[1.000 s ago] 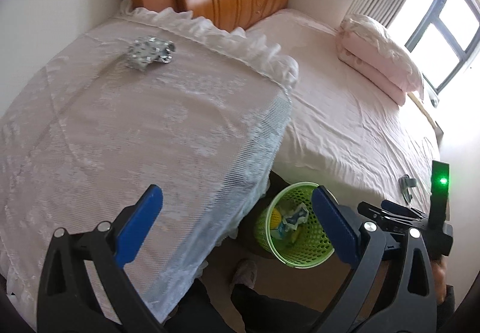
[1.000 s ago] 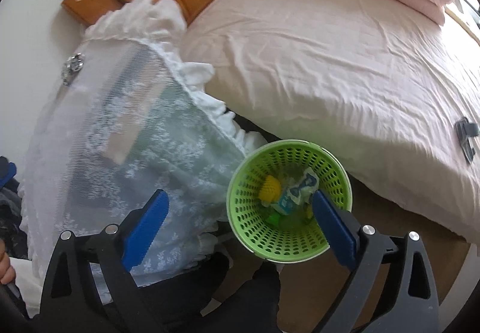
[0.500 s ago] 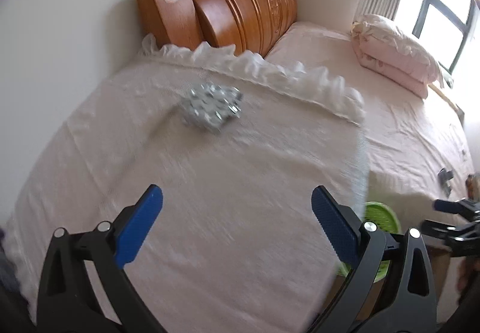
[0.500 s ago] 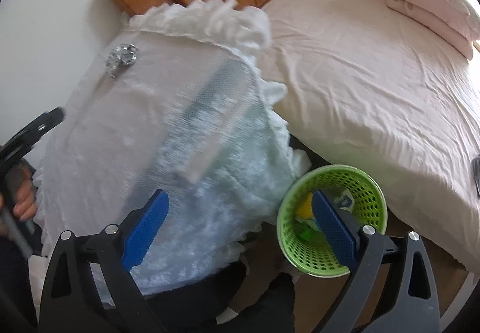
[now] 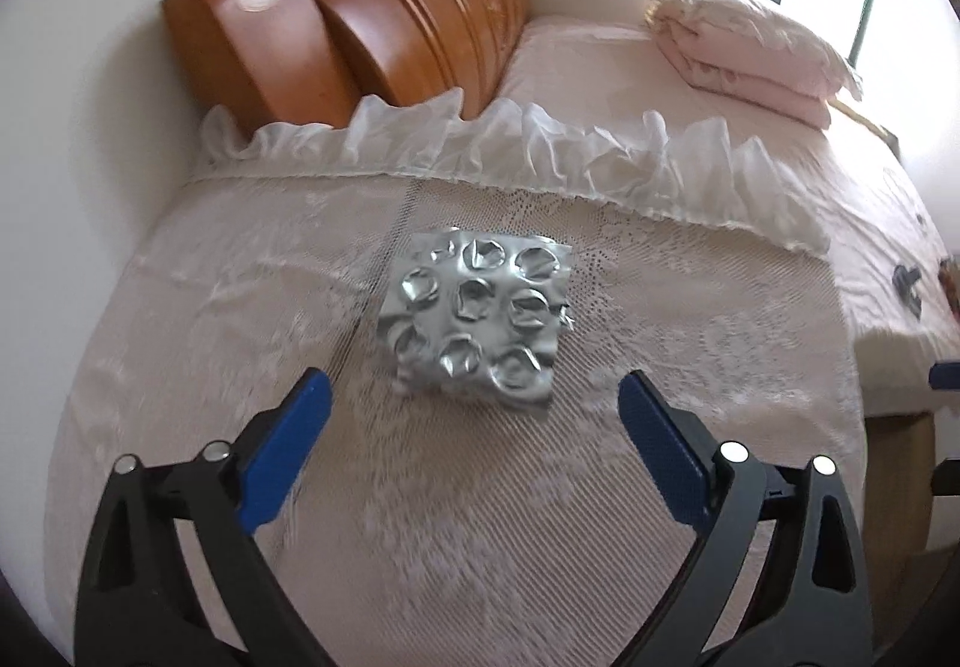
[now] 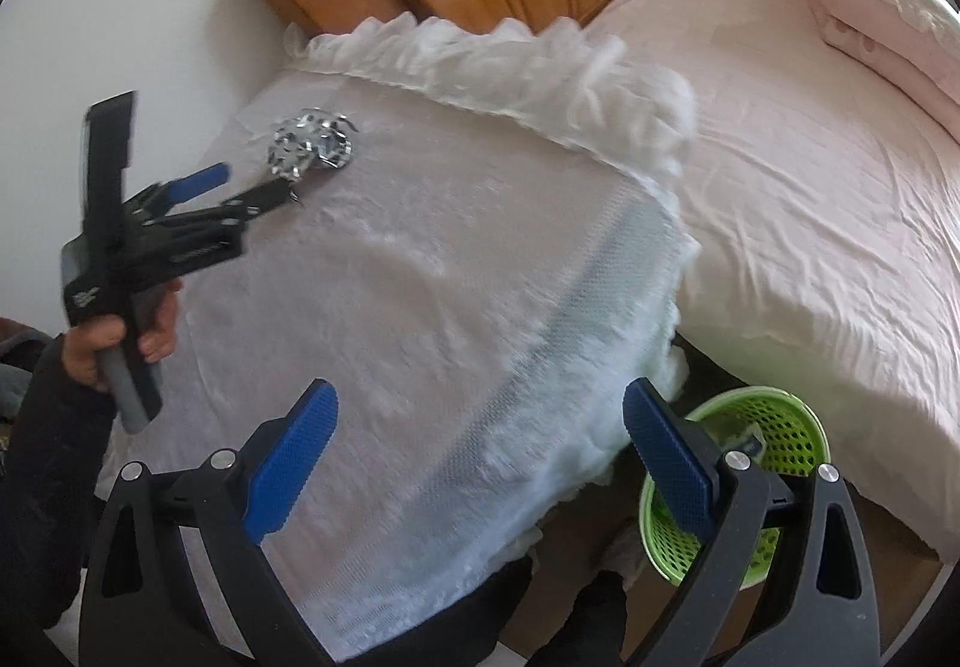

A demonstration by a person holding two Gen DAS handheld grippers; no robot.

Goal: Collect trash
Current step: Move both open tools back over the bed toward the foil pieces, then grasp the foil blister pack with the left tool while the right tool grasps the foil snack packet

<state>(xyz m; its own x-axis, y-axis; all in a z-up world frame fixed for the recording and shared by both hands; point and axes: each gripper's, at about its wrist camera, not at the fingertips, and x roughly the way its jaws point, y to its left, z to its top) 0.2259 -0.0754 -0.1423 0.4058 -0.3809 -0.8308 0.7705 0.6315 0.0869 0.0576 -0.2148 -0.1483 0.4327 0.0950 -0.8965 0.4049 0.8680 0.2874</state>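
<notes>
A crumpled silver blister pack (image 5: 477, 322) lies on a lace-covered side table (image 5: 300, 517) by the bed. My left gripper (image 5: 474, 427) is open, its blue pads just short of the pack on either side. In the right wrist view the left gripper (image 6: 252, 187) reaches toward the blister pack (image 6: 309, 147), apart from it. My right gripper (image 6: 480, 457) is open and empty, above the table's near edge. A green mesh trash basket (image 6: 786, 427) with wrappers in it stands on the floor between table and bed.
A pink-sheeted bed (image 6: 810, 187) lies to the right with a folded pink quilt (image 5: 756, 48) near the window. A wooden headboard (image 5: 372, 18) stands behind. A white ruffle (image 5: 510, 144) edges the table cover. A small dark object (image 5: 906, 286) lies on the bed.
My left gripper has swung from over the basket up and in toward the blister pack, which now looms large between its fingers. My right gripper has drifted left and back from the basket.
</notes>
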